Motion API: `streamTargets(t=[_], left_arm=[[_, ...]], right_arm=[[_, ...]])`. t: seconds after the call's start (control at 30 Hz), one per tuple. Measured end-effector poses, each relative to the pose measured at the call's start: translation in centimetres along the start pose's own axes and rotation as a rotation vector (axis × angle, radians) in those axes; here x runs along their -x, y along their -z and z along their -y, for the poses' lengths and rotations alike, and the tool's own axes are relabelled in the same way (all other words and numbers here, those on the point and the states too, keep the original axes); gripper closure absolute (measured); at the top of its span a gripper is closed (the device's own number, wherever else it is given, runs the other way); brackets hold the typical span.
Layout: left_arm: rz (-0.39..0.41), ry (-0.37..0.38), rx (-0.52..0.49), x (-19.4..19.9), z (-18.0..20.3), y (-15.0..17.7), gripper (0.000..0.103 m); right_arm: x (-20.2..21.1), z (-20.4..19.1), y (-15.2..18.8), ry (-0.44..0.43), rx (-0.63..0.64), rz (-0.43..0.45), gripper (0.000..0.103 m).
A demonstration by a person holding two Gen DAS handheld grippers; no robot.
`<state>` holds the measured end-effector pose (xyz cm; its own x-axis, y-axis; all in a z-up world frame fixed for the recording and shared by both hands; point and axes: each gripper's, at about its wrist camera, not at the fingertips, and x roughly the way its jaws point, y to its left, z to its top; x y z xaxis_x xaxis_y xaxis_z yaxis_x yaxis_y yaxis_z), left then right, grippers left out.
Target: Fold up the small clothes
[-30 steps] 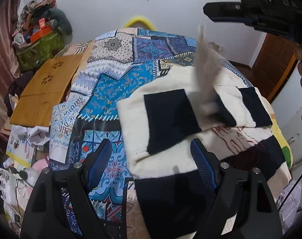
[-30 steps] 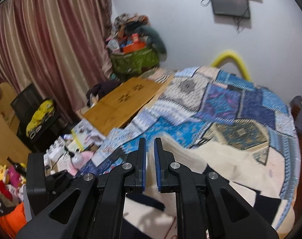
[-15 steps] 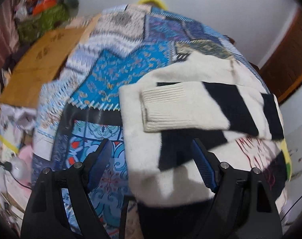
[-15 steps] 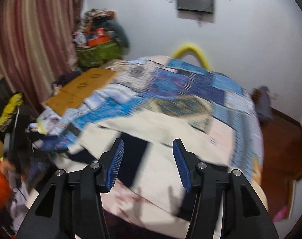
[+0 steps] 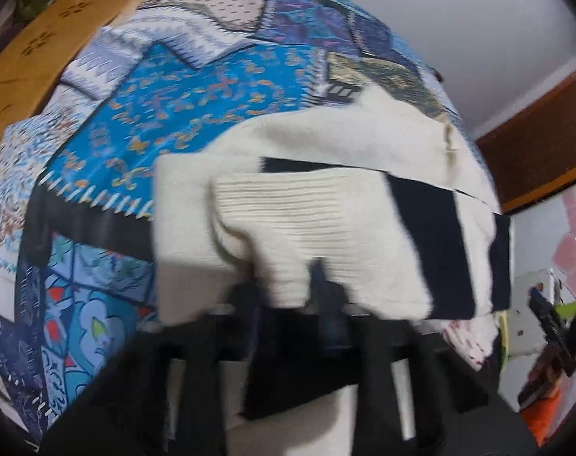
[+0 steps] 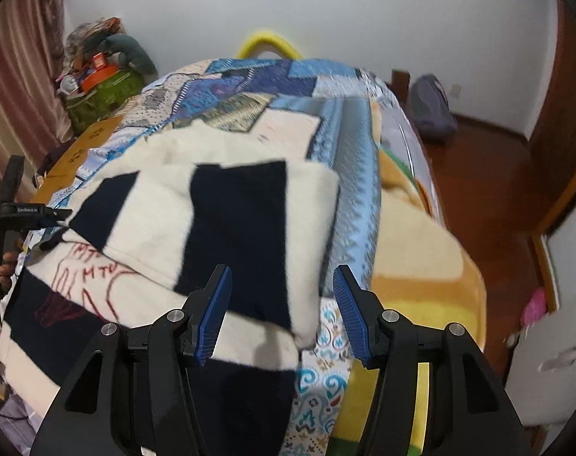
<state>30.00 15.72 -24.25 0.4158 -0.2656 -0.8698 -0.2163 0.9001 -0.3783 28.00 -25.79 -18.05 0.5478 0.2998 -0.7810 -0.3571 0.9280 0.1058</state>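
On the bed's [image 6: 420, 250] near edge, the left hand-held gripper [image 5: 288, 288] is pinching the sweater's [image 6: 250, 209] ribbed cuff [image 5: 306, 228]; the right hand-held gripper [image 6: 282, 304] is hovering wide apart.

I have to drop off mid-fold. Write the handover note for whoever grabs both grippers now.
Left gripper: shut on the ribbed cuff of the cream-and-black sweater; the view is blurred.
Right gripper: open, holding nothing, hovering over the sweater's near right edge.
The sweater lies on the patchwork bedspread, with one sleeve folded across the body.
Done: that sleeve is folded in.
Left: probably set the cuff flat and release, then fold the body, which is not yet a compact stack. The other sleeve's state is unclear.
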Motion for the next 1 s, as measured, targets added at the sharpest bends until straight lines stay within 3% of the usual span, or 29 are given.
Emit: streamTargets(t=[0.13, 0.33, 0.43, 0.63, 0.73, 0.87, 0.97, 1.0], left_arm=[[0.065, -0.061, -0.092, 2.3, 2.6, -0.7, 0.091], [0.241, -0.036, -0.160, 9.4, 4.8, -1.9, 0.091], [0.283, -0.055, -0.179, 11.1, 4.7, -1.6, 0.091], [0.196, -0.140, -0.133, 7.3, 0.8, 0.0, 0.091], [0.126, -0.124, -0.073, 4.5, -1.7, 0.8, 0.091], [0.071, -0.136, -0.075, 1.8, -2.8, 1.7, 0.088], [0.073, -0.167, -0.081, 1.2, -2.8, 2.2, 0.077], [0.081, -0.183, -0.081, 1.1, -2.9, 2.2, 0.069]], right_arm=[[-0.7, 0.7, 0.8, -0.022, -0.022, -0.012, 0.052], [-2.0, 0.4, 0.8, -0.058, -0.039, -0.023, 0.052], [-2.5, 0.1, 0.9, -0.070, -0.034, -0.033, 0.052], [-3.0, -0.7, 0.9, -0.081, -0.022, -0.051, 0.052], [-2.8, -1.4, 0.4, -0.087, -0.007, -0.040, 0.052], [-3.0, -2.4, -0.6, -0.089, 0.016, -0.026, 0.052], [-4.2, -3.0, -1.0, -0.076, 0.032, -0.036, 0.052], [-4.7, -3.1, -1.0, -0.068, 0.038, -0.049, 0.052]])
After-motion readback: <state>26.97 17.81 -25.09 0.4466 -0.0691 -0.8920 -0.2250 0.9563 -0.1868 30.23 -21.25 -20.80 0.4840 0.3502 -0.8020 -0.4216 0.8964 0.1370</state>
